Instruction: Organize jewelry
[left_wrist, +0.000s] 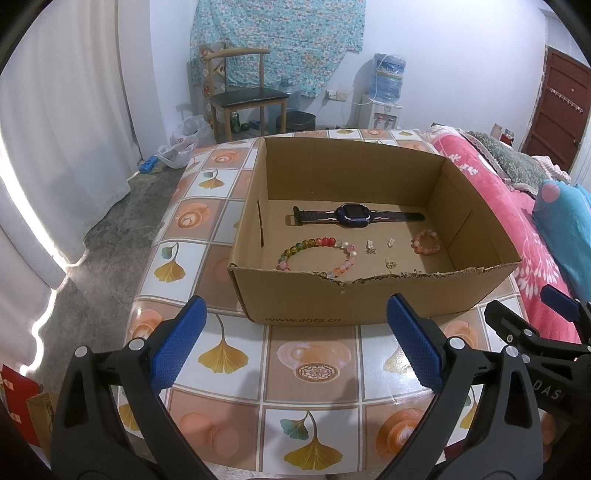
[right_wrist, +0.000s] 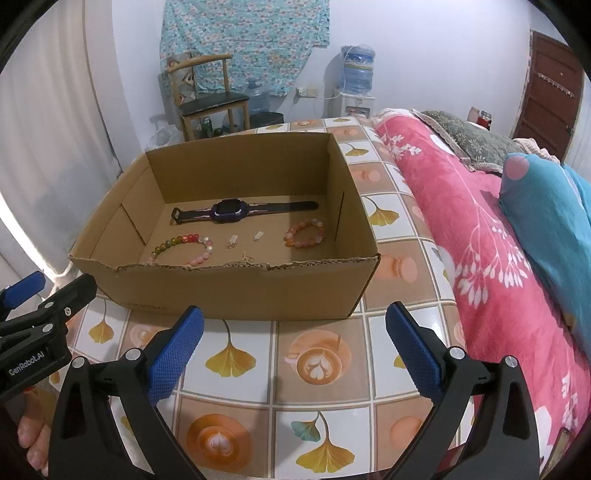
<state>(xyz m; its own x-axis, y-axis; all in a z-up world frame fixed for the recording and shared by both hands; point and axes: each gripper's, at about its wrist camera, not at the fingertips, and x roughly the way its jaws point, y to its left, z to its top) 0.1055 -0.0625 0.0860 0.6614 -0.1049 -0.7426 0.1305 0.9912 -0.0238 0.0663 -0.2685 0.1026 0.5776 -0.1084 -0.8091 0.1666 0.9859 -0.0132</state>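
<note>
An open cardboard box (left_wrist: 369, 299) sits on a table (left_wrist: 314, 354) covered in a leaf-and-coffee patterned cloth, near the table's right edge beside a pink blanket (right_wrist: 480, 240). On the box floor, a dark watch (left_wrist: 354, 215) lies along the back wall, with a multicoloured bead bracelet (left_wrist: 319, 254) toward the front left corner, a smaller orange bead bracelet (left_wrist: 426, 241) by the right wall, and small earrings (left_wrist: 371, 246) between the two. The left gripper (left_wrist: 295, 343) and the right gripper (right_wrist: 293, 349) hover over the table's near edge in front of the box, each spread wide and holding nothing.
</note>
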